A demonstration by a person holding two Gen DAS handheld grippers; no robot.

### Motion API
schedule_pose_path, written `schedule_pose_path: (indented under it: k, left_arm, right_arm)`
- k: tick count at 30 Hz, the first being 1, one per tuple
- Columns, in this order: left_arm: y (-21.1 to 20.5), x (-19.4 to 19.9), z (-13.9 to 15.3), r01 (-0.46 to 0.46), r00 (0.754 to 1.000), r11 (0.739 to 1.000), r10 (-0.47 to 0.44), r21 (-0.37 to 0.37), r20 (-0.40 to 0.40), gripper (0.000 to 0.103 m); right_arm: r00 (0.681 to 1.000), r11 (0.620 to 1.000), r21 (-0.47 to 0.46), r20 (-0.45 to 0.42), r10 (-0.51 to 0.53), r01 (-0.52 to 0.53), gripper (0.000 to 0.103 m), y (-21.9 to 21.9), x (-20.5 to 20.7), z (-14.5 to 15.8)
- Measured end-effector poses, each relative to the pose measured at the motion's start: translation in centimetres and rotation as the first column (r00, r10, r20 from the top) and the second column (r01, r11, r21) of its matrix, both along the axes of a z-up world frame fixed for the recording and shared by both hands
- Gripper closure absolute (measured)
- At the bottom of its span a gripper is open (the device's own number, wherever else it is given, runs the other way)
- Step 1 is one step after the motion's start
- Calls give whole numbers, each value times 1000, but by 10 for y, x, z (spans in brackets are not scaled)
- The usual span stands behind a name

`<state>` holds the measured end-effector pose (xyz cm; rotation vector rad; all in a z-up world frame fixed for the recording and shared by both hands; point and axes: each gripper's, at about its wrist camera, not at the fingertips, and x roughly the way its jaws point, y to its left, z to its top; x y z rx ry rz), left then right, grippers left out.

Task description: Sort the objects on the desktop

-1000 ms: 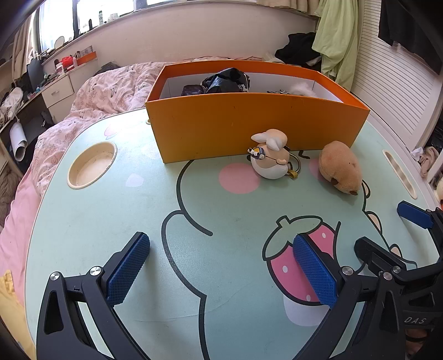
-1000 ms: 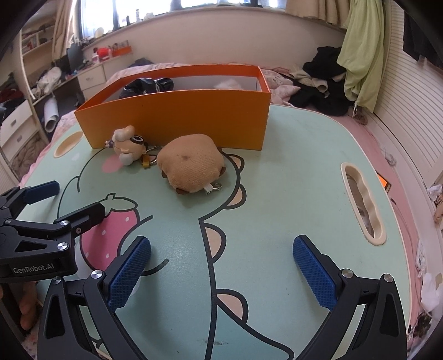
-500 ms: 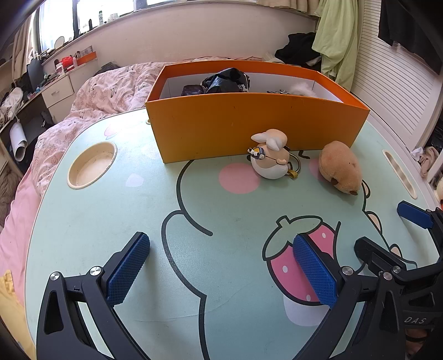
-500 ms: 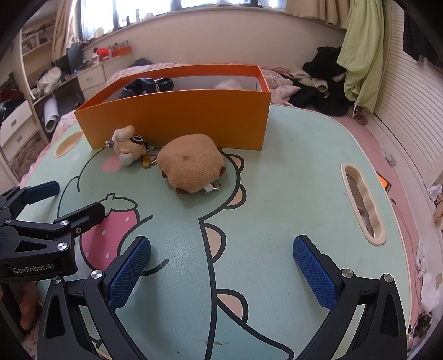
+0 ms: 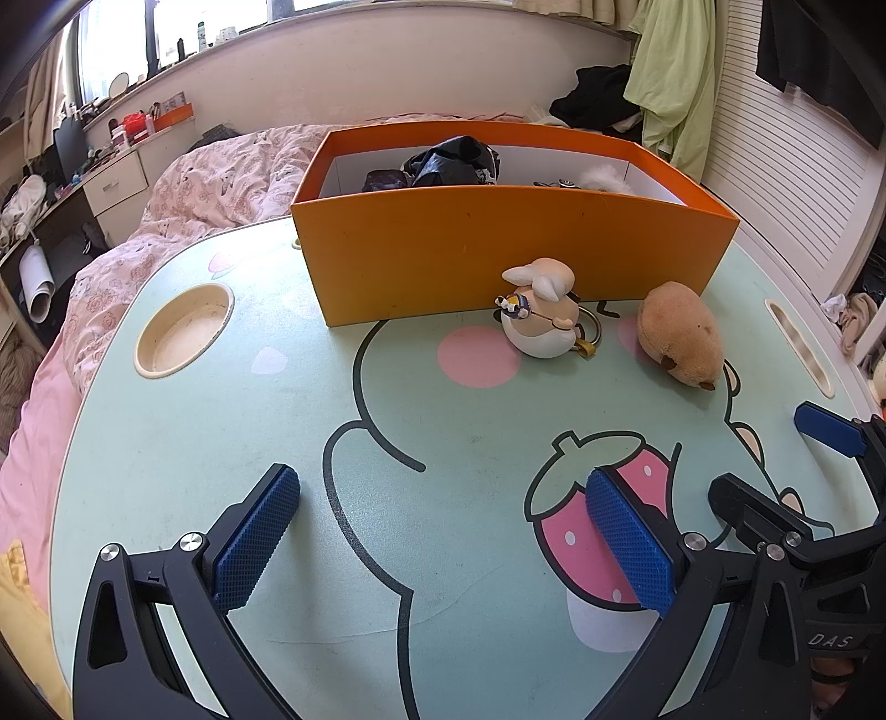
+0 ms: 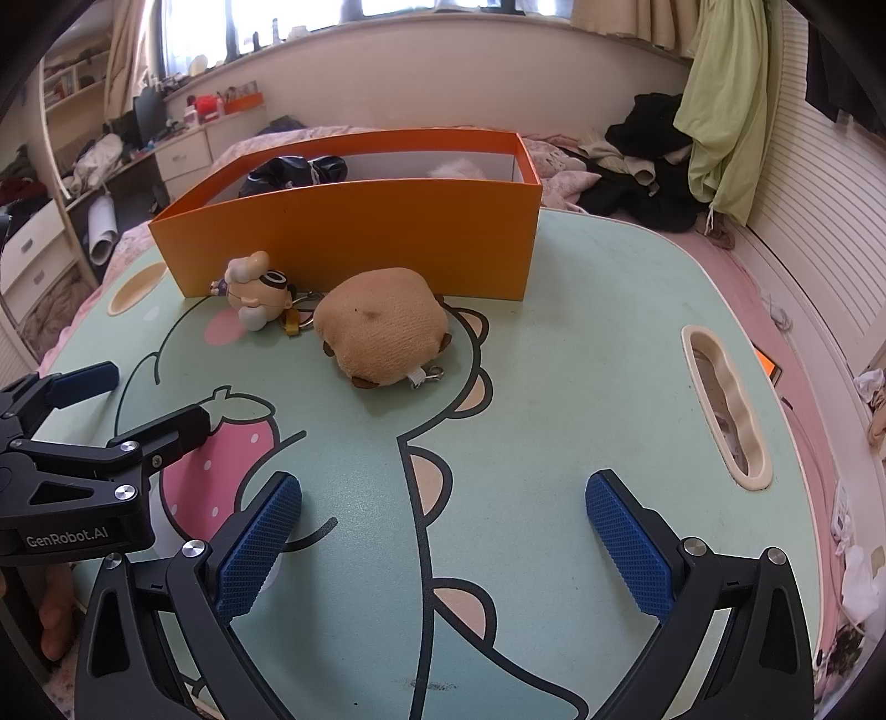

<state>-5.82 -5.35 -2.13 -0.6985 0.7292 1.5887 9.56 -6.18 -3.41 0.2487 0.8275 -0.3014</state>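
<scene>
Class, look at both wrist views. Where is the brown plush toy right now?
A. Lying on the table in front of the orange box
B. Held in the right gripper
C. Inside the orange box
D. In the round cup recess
A. The brown plush lies on the table just in front of the orange box, beside the small figure; both the right gripper and the left gripper are open and empty.

You're over a cartoon-print table (image 5: 166, 443); pink floral bedding (image 5: 221, 177) far left, drawers (image 5: 119, 183) beyond, bright window (image 6: 266, 16) far, green cloth (image 6: 725, 111) hanging right.
</scene>
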Motion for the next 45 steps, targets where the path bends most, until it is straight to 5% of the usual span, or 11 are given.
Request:
schedule_pose_path:
  k: [7, 12, 21, 22, 24, 25, 37, 43, 45]
  left_arm:
    - [0, 0, 0, 4, 1000, 1000, -4, 0, 0, 0]
    - [1, -4, 1, -23, 1000, 1000, 23, 3, 6, 0]
    - [1, -1, 2, -2, 1000, 1000, 2, 2, 2, 0]
    - [1, -1, 2, -1, 1000, 1000, 1, 2, 2, 0]
    - [1, -1, 2, 5, 1000, 1000, -5, 2, 2, 0]
    - [1, -1, 2, 5, 1000, 1000, -5, 2, 2, 0]
    - [3, 0, 2, 8, 1000, 1000, -8, -8, -1, 0]
    - [23, 13, 18, 75, 991, 997, -74, -3, 107, 0]
    - [35, 18, 25, 59, 995, 998, -60, 11, 81, 0]
  right_arm:
    - [1000, 1000, 6, -24, -2, 2, 0, -3, 4, 1]
    - [1000, 994, 112, 16, -8, 6, 0, -18, 24, 18]
    - [1000, 999, 31, 21, -15, 14, 7, -20, 74, 33]
    - [1000, 1000, 7, 14, -13, 13, 15, -18, 78, 32]
    - [1000, 1000, 5, -11, 14, -14, 52, -15, 82, 27]
    - [1000, 1000, 15, -15, 26, -26, 58, -15, 82, 25]
    - [992, 992, 117, 114, -57, 43, 59, -40, -12, 21]
    - [983, 987, 130, 144, -116, 97, 59, -54, -27, 28]
    - [981, 985, 143, 153, -118, 97, 58, -55, -29, 28]
